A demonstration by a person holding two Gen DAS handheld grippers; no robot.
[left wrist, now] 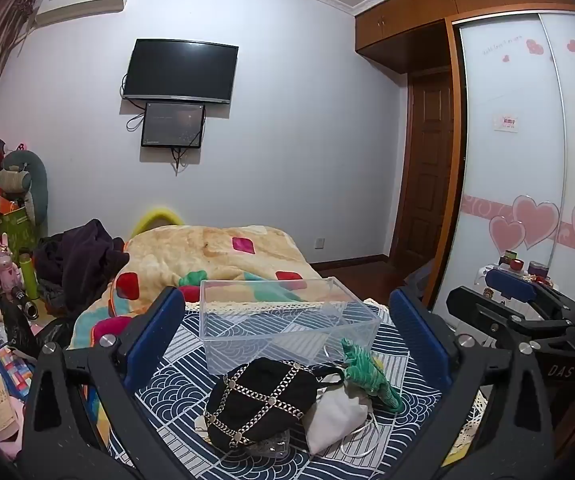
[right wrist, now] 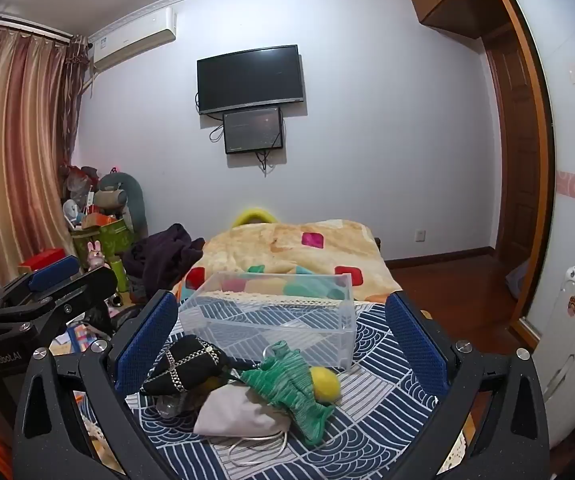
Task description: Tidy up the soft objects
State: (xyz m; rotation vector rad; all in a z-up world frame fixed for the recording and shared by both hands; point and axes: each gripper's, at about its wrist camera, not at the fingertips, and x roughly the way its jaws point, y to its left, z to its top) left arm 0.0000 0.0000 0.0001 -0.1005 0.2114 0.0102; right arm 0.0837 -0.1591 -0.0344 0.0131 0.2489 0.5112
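Both grippers hang over the near edge of the cloth (left wrist: 175,384), jaws spread wide and holding nothing. The left gripper (left wrist: 283,344) has the soft heap straight ahead, between its fingers: the black cap (left wrist: 259,400) nearest and a little left of its centre line, the white pouch (left wrist: 337,412) touching the cap on the right, and the green sock (left wrist: 367,376) lying over the pouch, its long axis running from the near right up toward the box.

The right gripper (right wrist: 283,344) sees the same heap shifted left: cap (right wrist: 185,364) by its left finger, pouch (right wrist: 239,414) nearest, sock (right wrist: 291,388) close to its centre line, and a yellow ball (right wrist: 325,384) touching the sock on the right. So the cap favours the left tool, while sock and ball favour the right.

Just beyond the heap stands the clear box (left wrist: 287,320), open-topped, long side across both views, seemingly empty, though its clear walls make that hard to judge. Any lift should carry forward over its near wall. Behind it lies the blanket (left wrist: 215,252).
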